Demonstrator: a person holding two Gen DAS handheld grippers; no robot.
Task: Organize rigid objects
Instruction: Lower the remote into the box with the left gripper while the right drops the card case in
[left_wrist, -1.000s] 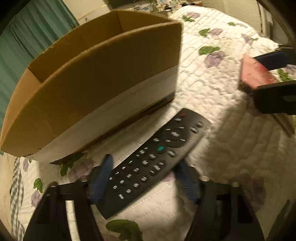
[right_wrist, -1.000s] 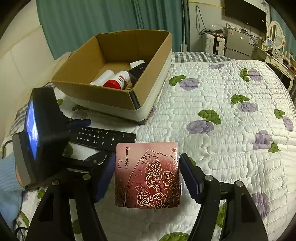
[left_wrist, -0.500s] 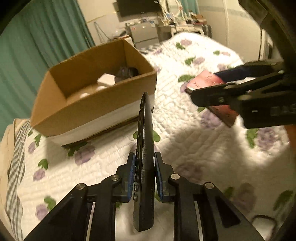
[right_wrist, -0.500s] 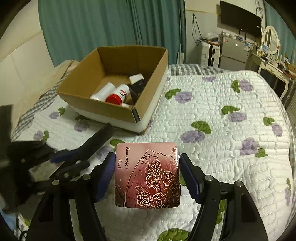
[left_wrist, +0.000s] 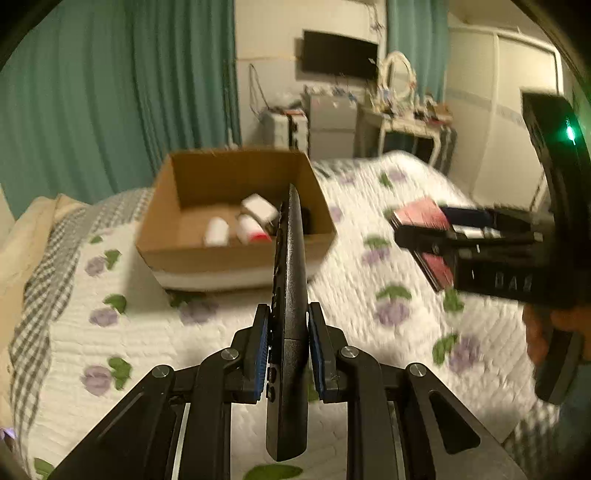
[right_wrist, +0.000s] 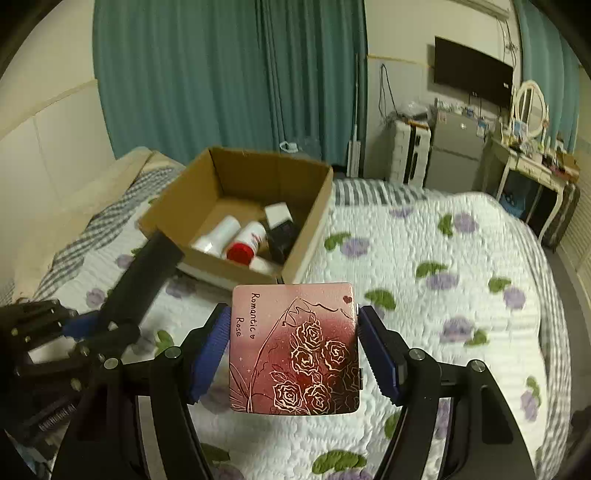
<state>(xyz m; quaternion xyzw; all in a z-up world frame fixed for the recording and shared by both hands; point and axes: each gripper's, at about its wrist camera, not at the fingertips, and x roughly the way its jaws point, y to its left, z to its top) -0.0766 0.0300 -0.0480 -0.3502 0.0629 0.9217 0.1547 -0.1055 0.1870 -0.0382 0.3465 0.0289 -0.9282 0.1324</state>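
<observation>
My left gripper (left_wrist: 286, 328) is shut on a black remote control (left_wrist: 290, 295), held on edge above the quilt and pointing at the open cardboard box (left_wrist: 236, 254). My right gripper (right_wrist: 293, 343) is shut on a flat red tin (right_wrist: 295, 347) printed with gold roses and "Romantic Rose". It holds the tin in the air short of the box (right_wrist: 306, 225). The box holds white bottles (right_wrist: 218, 236), one with a red cap (right_wrist: 240, 253), and a small black and white carton (right_wrist: 279, 219). The left gripper with the remote (right_wrist: 144, 277) also shows in the right wrist view.
The box stands on a bed with a white quilt (right_wrist: 443, 295) printed with purple flowers. Teal curtains (right_wrist: 221, 81) hang behind it. A dresser with a mirror (right_wrist: 528, 155), drawers and a wall TV (right_wrist: 472, 74) are at the far right.
My left gripper closed on the remote, lifted it off the quilt and turned it on edge toward the box. Both grippers have risen; the right still holds the tin.
</observation>
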